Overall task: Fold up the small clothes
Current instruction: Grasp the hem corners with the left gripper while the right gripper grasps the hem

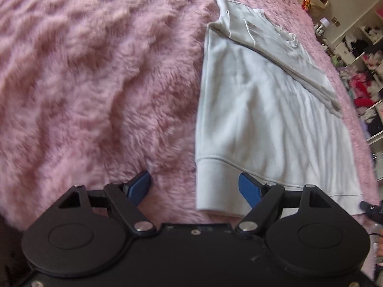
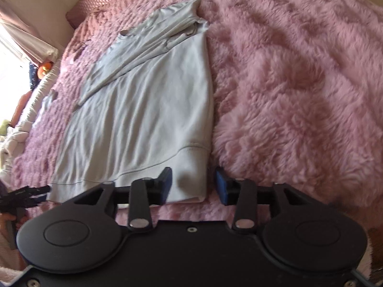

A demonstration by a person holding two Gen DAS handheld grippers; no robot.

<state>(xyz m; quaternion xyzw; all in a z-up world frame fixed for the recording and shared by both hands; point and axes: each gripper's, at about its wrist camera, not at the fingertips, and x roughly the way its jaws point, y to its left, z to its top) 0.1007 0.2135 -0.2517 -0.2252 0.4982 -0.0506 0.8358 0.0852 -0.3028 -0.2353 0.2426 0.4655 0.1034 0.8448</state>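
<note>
A pale sweatshirt (image 1: pixel 251 119) lies flat on the pink fluffy bed cover (image 1: pixel 95 83), sleeve folded across it; no writing is readable. Both the left gripper (image 1: pixel 195 189) and right gripper (image 2: pixel 194 184) hang open over its hem corners. Only the left view shows cluttered shelves (image 1: pixel 363 55); the right shows a bright window (image 2: pixel 12 55).

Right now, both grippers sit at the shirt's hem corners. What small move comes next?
Probably close both: the left gripper and right gripper are open, each straddling a hem corner of the shirt, whose sleeves already lie folded across.
</note>
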